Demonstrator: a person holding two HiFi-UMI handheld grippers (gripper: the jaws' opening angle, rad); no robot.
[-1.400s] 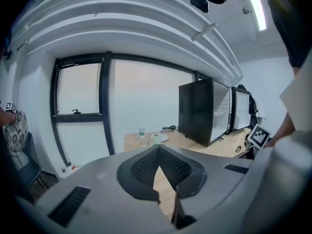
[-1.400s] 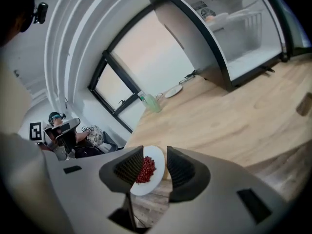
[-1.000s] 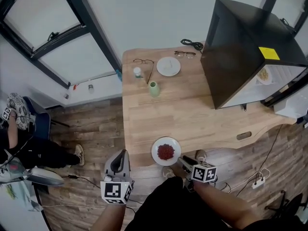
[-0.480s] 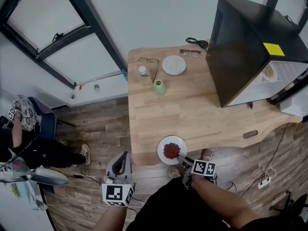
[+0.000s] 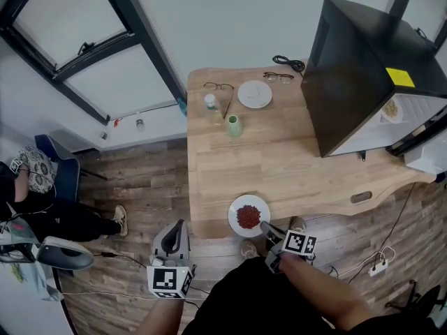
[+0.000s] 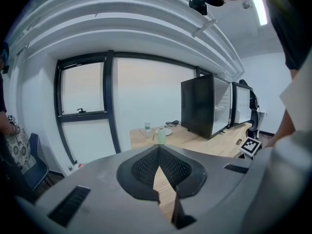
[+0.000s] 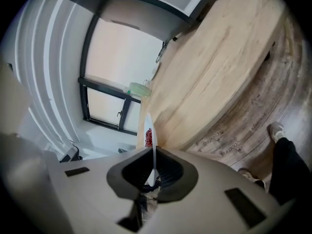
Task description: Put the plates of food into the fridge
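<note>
The head view looks steeply down from high over the wooden table (image 5: pixel 279 166) and black fridge (image 5: pixel 363 61). The left gripper view sits low off the table's near end, facing along it. The right gripper view, rolled sideways, hugs the plate of red food (image 5: pixel 249 216). All share the green cup (image 5: pixel 235 125).

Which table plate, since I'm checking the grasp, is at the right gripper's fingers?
The plate of red food at the table's near edge: the right gripper is closing its fingers on its rim. The other plate lies empty at the far end.
</note>
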